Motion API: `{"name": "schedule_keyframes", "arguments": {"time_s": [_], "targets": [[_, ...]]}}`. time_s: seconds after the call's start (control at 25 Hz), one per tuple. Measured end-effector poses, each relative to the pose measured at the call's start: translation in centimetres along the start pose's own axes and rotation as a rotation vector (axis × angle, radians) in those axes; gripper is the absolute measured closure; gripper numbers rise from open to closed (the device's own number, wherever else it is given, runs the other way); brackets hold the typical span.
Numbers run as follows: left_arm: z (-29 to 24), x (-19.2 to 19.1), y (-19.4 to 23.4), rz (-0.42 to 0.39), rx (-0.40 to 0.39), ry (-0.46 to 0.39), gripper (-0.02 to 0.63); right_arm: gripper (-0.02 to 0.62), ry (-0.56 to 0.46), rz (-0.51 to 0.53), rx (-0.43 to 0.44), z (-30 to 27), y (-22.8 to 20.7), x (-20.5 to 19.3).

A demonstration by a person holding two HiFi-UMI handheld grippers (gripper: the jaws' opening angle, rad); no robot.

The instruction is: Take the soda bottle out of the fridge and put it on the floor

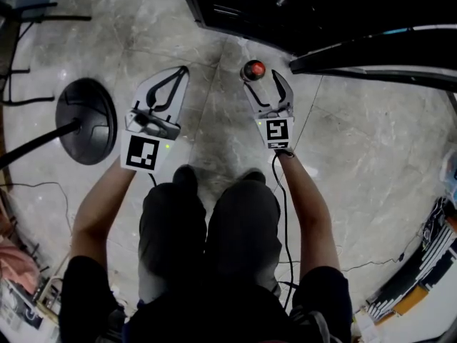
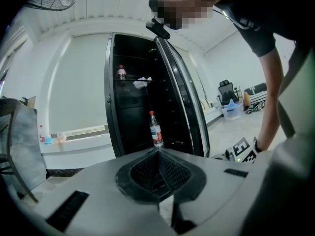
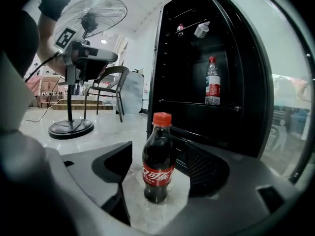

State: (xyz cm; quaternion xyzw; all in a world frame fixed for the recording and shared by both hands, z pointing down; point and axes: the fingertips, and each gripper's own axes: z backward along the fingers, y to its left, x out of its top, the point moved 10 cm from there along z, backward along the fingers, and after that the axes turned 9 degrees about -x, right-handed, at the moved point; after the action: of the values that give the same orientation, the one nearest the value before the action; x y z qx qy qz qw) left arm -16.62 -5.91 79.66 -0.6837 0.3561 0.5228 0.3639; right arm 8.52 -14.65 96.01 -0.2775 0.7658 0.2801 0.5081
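The soda bottle [image 3: 158,161], dark cola with a red cap and red label, stands upright on the marble floor just in front of the open black fridge [image 3: 197,58]. My right gripper [image 3: 158,154] is open around it, with a gap between the bottle and each finger. From the head view only the bottle's red cap [image 1: 253,70] shows, between the tips of the right gripper [image 1: 263,78]. My left gripper [image 1: 183,70] hovers to the left of it, shut and empty. In the left gripper view its tips [image 2: 158,150] meet.
The fridge door [image 1: 378,48] swings out to the right. A clear water bottle [image 3: 212,82] stands on a fridge shelf, and smaller items sit higher up. A pedestal fan's base [image 1: 87,120] is on the floor at left, with a chair [image 3: 106,90] beyond it.
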Motion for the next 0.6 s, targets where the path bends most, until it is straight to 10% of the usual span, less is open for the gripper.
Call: {"name": "schedule_keyframes", "arguments": {"time_s": [0.6], "targets": [[1.7,12.5,-0.3,0.007,-0.005,0.018,0.583,0.465,-0.095,-0.011,0.015,8.1,-2.0,14.4]]}}
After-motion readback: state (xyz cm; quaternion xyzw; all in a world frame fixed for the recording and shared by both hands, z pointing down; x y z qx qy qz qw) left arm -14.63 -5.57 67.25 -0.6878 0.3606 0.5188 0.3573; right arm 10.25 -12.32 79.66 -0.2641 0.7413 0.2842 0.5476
